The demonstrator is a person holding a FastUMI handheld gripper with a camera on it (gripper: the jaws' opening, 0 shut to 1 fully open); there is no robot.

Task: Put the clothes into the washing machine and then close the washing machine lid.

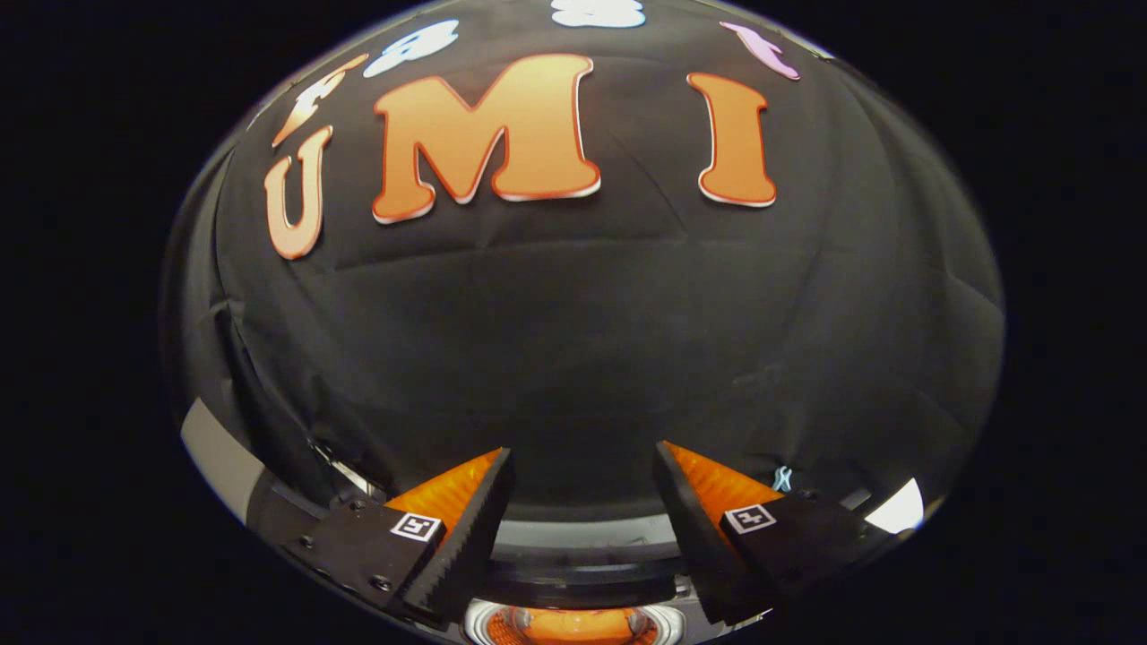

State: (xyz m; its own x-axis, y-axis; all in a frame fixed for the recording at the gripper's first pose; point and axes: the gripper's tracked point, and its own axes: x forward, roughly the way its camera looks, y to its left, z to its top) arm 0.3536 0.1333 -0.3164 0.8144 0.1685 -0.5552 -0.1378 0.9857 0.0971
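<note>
My gripper is open, its two fingers spread wide with nothing between them. It points at the black cloth wall, which lies beyond the fingertips. Below and between the fingers I see a curved grey rim of the washing machine, with a dark band under it. Close under the gripper sits a round white ring with an orange glow inside; I cannot tell what it is. No clothes appear among these things.
A pale grey surface edge shows beyond the left finger, and a bright white patch beyond the right finger. A small light-blue clip hangs on the cloth wall near the right finger.
</note>
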